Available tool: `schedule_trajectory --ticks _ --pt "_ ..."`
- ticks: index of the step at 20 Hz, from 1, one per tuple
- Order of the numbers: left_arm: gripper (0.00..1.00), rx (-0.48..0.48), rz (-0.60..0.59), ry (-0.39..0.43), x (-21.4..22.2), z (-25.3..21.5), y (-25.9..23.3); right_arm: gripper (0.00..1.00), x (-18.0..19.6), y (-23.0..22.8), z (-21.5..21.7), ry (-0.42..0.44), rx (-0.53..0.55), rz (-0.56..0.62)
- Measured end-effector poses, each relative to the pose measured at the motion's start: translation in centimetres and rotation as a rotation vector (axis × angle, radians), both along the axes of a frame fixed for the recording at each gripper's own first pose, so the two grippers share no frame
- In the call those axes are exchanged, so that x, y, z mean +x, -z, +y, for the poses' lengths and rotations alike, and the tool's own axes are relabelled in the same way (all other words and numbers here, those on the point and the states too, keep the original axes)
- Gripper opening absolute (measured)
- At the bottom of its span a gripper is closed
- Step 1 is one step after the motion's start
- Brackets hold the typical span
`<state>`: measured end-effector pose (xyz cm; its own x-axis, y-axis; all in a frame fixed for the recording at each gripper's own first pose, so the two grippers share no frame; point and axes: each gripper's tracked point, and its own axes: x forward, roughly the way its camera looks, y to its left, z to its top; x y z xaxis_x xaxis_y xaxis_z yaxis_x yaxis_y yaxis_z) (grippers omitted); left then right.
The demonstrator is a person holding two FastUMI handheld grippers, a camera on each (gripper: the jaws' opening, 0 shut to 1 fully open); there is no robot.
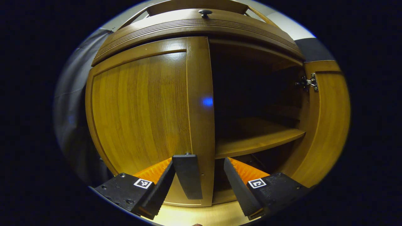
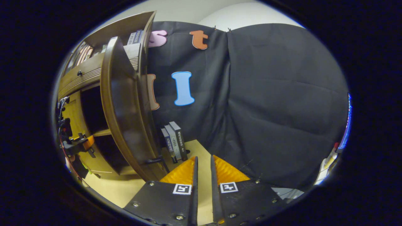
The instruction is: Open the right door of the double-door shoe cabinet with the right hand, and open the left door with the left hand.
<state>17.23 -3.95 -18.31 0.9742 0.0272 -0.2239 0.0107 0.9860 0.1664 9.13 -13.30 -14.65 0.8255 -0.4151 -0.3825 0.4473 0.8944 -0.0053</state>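
The wooden shoe cabinet (image 1: 194,26) stands close in front in the left gripper view. Its left door (image 1: 141,110) is closed. The right door (image 1: 328,119) stands swung out, baring a dark inside with a shelf (image 1: 257,138). My left gripper (image 1: 199,161) is open, and its fingers straddle the left door's dark upright handle (image 1: 187,175), which sits nearer the left finger. In the right gripper view the open right door (image 2: 122,106) shows edge-on, its handle (image 2: 155,161) just left of my right gripper (image 2: 203,158), whose fingers stand nearly together with nothing between them.
Several books (image 2: 174,141) stand on the light floor (image 2: 110,191) beside the open door. A drawer knob (image 1: 205,12) sits above the doors. The left gripper (image 2: 75,144) and the hand holding it show at the cabinet front. Black cloth (image 2: 276,106) walls the right.
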Motion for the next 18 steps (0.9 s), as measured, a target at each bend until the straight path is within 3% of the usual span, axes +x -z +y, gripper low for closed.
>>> schedule_trajectory --ticks 5,8,13,15,16,18 --pt "0.89 0.051 -0.020 -0.023 0.1 0.7 0.1 0.19 0.1 0.2 0.0 0.009 0.007 0.007" --pt "0.73 0.024 -0.018 -0.013 0.2 0.3 0.1 0.19 0.1 0.2 0.1 0.005 0.016 0.008" --pt "0.60 0.005 -0.014 0.014 -0.2 0.1 0.2 0.19 -0.1 0.2 0.2 -0.003 0.026 0.011" --pt "0.56 -0.002 -0.004 -0.031 -0.9 1.6 0.5 0.19 -0.2 0.4 0.2 -0.005 0.036 0.012" --pt "0.29 -0.033 -0.044 -0.032 -0.1 1.3 0.0 0.19 -0.2 0.4 0.2 -0.006 0.039 0.012" --pt "0.30 -0.022 0.016 -0.056 -0.9 1.5 0.4 0.19 -0.3 0.6 0.4 -0.011 0.046 0.011"
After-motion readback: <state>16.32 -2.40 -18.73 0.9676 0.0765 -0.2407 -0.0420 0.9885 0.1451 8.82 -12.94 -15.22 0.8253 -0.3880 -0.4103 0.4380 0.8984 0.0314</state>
